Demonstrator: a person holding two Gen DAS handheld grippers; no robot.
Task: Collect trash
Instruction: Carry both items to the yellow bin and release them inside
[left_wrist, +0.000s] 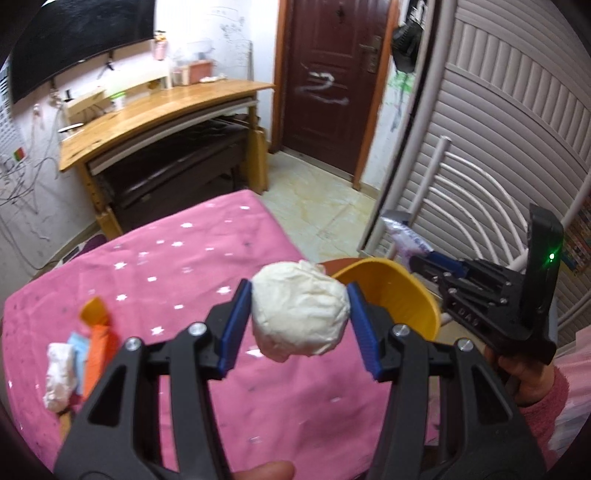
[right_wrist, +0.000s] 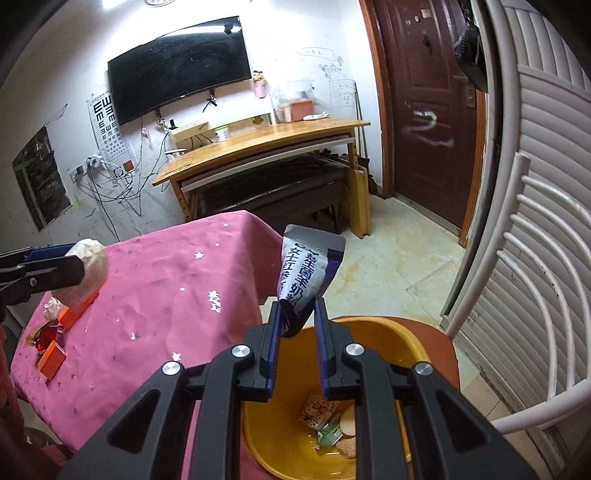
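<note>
My left gripper is shut on a white crumpled paper ball, held above the pink starred tablecloth near its right edge. My right gripper is shut on the lower end of a silver and blue packet, which stands up over the yellow basin. The basin sits on a brown chair seat and holds several bits of trash. On the table's left side lie a white tissue, an orange box and a red wrapper.
A white chair back curves up right of the basin, before a louvred door. Beyond the table are a wooden desk, a dark red door and tiled floor. A hand in a pink sleeve holds the right gripper.
</note>
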